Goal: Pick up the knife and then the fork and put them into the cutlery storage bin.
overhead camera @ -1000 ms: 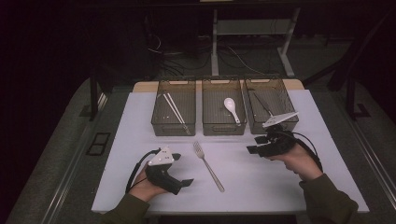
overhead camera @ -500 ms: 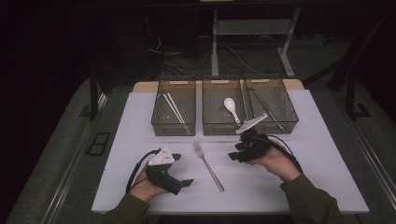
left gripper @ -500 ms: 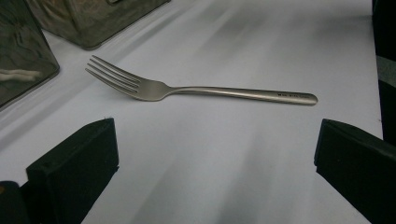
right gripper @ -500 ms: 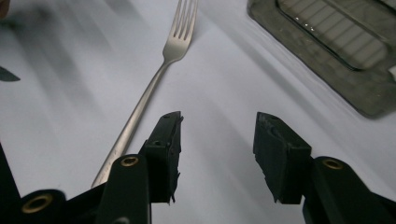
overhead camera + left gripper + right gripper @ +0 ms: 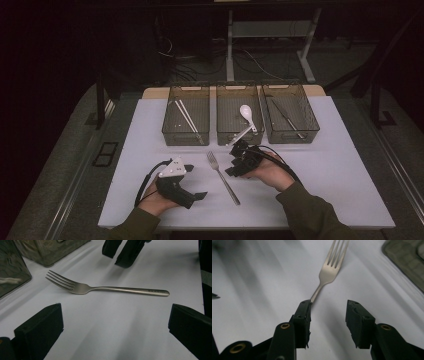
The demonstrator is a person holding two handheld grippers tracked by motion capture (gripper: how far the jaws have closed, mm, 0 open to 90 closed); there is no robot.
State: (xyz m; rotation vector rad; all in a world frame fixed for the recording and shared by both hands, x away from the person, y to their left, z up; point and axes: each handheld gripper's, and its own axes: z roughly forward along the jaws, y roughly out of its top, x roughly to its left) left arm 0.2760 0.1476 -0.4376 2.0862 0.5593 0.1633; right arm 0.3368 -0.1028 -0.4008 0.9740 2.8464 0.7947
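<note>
A metal fork (image 5: 223, 177) lies flat on the white counter (image 5: 340, 175), near the middle and in front of the three bins; its long axis runs near to far with a slight lean, the tines pointing far and a little left toward the bins, the handle end near and a little right. The right tongs (image 5: 234, 166) sit just right of the fork's neck, their jaws parted and just now narrowing, one pad beside the handle in the right gripper view, though I cannot be sure it touches; the fork is not clamped. The left tongs (image 5: 196, 196) rest on the counter left of the fork, released and empty. The left bin (image 5: 186, 116) holds pale chopsticks (image 5: 186, 118), the middle bin (image 5: 239, 115) a white spoon (image 5: 247, 116), the right bin (image 5: 291, 113) a dark utensil (image 5: 286, 116), hard to identify.
</note>
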